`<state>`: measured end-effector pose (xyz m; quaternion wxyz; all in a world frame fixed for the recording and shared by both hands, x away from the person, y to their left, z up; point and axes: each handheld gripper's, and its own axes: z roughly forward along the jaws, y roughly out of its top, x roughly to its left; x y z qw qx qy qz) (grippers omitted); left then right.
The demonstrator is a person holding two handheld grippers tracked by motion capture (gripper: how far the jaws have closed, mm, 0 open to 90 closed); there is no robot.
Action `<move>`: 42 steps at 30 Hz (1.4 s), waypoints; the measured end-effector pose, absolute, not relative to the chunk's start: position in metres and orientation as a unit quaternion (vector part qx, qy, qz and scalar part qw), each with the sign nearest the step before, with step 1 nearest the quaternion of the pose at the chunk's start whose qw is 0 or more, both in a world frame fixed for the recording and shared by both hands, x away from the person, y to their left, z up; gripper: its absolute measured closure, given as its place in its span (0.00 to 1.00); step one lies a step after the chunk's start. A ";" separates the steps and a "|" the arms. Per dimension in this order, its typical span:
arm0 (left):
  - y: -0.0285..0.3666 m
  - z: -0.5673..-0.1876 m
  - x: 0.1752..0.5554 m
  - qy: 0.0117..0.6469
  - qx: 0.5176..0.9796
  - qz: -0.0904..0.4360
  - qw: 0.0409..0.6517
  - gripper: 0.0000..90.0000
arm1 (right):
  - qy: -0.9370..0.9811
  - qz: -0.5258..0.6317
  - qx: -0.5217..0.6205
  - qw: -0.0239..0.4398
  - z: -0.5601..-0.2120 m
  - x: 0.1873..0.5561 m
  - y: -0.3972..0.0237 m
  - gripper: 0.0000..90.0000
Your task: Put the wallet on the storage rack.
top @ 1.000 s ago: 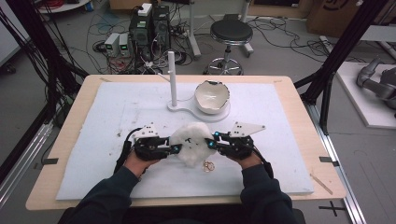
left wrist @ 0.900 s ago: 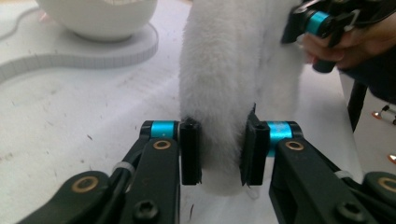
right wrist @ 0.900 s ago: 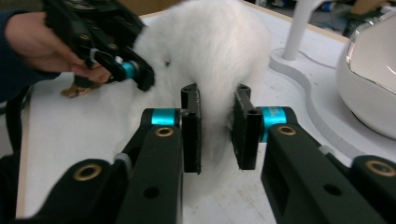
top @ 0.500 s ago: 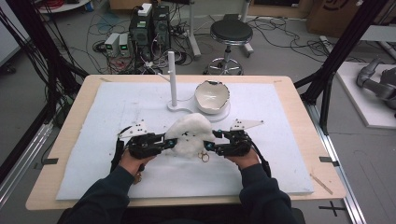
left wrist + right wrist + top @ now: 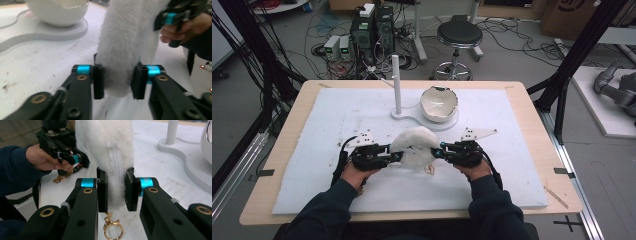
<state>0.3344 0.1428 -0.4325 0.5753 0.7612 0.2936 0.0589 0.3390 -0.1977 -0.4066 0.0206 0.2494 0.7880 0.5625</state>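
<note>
Jaws of our left gripper (image 5: 116,81) pinch the fluffy white pouch (image 5: 414,146). Our right gripper (image 5: 116,192) clamps its zipper end, gold clasp (image 5: 112,228) hanging below.

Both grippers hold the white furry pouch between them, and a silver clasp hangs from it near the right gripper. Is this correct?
Not quite: the clasp is gold, not silver, as the right gripper view shows below the jaws. The rest stands: the left gripper and the right gripper each clamp the white furry pouch between them.
</note>
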 end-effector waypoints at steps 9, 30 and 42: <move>0.179 -0.420 0.341 0.359 0.715 0.113 0.589 0.41 | 0.787 0.549 0.253 0.122 -0.381 0.335 -0.215 0.86; 0.223 -0.422 0.351 0.417 0.697 0.172 0.557 0.22 | 0.810 0.478 0.244 0.236 -0.306 0.410 -0.225 0.86; 0.222 -0.423 0.352 0.418 0.697 0.163 0.559 0.24 | 0.817 0.449 0.241 0.270 -0.298 0.448 -0.219 0.86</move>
